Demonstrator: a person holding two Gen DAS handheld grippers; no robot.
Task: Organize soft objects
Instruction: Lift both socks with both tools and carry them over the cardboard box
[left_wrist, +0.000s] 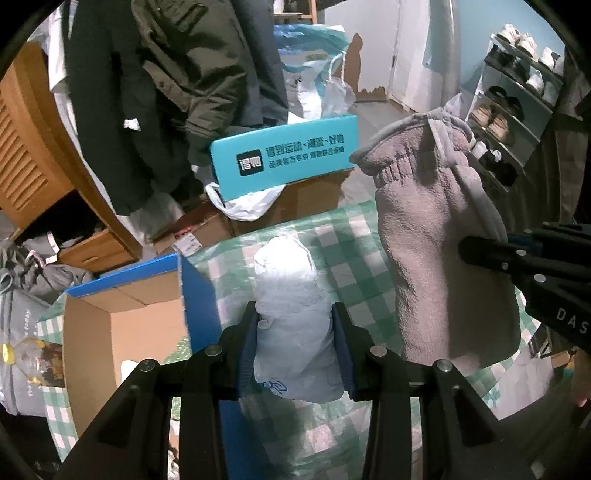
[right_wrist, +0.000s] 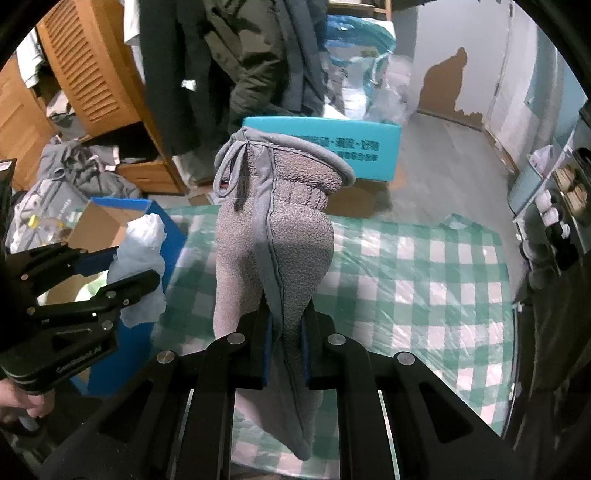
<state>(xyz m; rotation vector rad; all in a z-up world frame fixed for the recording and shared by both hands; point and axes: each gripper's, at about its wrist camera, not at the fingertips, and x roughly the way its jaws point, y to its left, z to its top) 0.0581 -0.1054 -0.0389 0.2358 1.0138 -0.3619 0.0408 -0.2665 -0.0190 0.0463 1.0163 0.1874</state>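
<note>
Left gripper (left_wrist: 295, 325) is pinching a crumpled white bag (left_wrist: 291, 295), soft and wrinkly with a bit of blue print near the bottom, held up over the green checked cloth (left_wrist: 343, 258). Right gripper (right_wrist: 287, 325) is squeezed tight on a fuzzy grey-mauve glove (right_wrist: 280, 229) with a smooth grey trim, gathered cuff and drawstring, sticking up off the table. Farther left sits an open blue box (left_wrist: 195, 291), with a teal box (left_wrist: 288, 155) beyond it.
</note>
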